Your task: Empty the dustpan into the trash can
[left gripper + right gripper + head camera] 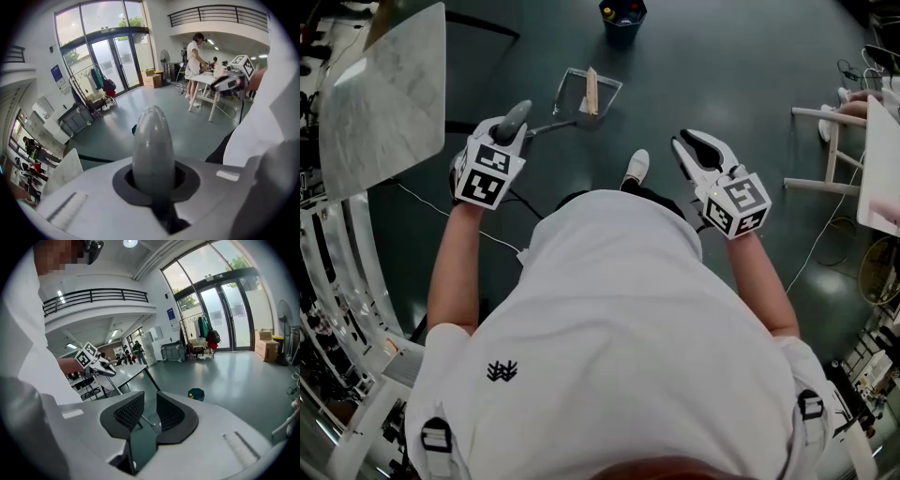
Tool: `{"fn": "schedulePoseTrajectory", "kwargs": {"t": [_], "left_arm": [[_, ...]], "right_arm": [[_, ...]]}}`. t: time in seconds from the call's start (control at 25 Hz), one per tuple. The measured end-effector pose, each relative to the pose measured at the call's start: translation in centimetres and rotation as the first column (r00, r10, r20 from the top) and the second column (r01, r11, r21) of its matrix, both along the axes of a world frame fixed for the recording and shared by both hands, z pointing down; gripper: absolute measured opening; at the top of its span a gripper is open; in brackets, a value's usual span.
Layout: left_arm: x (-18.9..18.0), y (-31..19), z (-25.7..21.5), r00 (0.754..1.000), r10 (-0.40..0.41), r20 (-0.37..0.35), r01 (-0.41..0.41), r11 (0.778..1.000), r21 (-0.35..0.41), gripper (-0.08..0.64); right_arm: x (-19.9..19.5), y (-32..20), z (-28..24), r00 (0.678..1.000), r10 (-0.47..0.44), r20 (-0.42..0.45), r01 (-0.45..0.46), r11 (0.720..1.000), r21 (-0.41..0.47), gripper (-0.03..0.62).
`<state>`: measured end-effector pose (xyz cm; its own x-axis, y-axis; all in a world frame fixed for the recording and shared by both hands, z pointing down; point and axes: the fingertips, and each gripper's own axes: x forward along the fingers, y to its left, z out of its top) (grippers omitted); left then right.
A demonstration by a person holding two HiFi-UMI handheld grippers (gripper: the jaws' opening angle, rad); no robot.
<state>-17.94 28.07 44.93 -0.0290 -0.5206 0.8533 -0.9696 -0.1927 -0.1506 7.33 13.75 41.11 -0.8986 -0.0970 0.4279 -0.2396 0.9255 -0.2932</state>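
Observation:
In the head view my left gripper (510, 133) is shut on the grey handle (517, 114) of a long dustpan. The metal pan (586, 94) hangs low over the dark floor ahead of me, with a wooden strip (592, 91) lying in it. A dark blue trash can (622, 17) with small items inside stands beyond the pan. The left gripper view shows the rounded handle end (152, 145) clamped between the jaws. My right gripper (687, 140) is at my right, open and empty. In the right gripper view the right gripper (149, 401) points towards the teal-looking trash can (196, 394).
A marble-topped table (384, 94) is at my left; a white table (879, 159) with a wooden stool (825, 150) is at my right. My shoe (637, 167) is on the floor below the pan. Cables trail on the floor. Another person (193, 58) stands at a far table.

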Motion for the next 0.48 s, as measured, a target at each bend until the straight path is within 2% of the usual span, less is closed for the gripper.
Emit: {"fn": "schedulePoseTrajectory", "kwargs": {"t": [0.28,0.48], "left_arm": [[-7.3,-10.5,-0.8,0.998,-0.001,0.064,0.0,1.0,0.015,0.072],[-12.1,-18.6,-1.2,0.994,0.073,0.078,-0.073,0.997,0.003,0.072]], "right_arm": [[0.5,-7.1,2.4,0.999,0.05,-0.014,-0.05,0.998,-0.043,0.064],[-0.9,-10.6,3.5,0.993,0.11,-0.05,-0.113,0.991,-0.066,0.064]]}}
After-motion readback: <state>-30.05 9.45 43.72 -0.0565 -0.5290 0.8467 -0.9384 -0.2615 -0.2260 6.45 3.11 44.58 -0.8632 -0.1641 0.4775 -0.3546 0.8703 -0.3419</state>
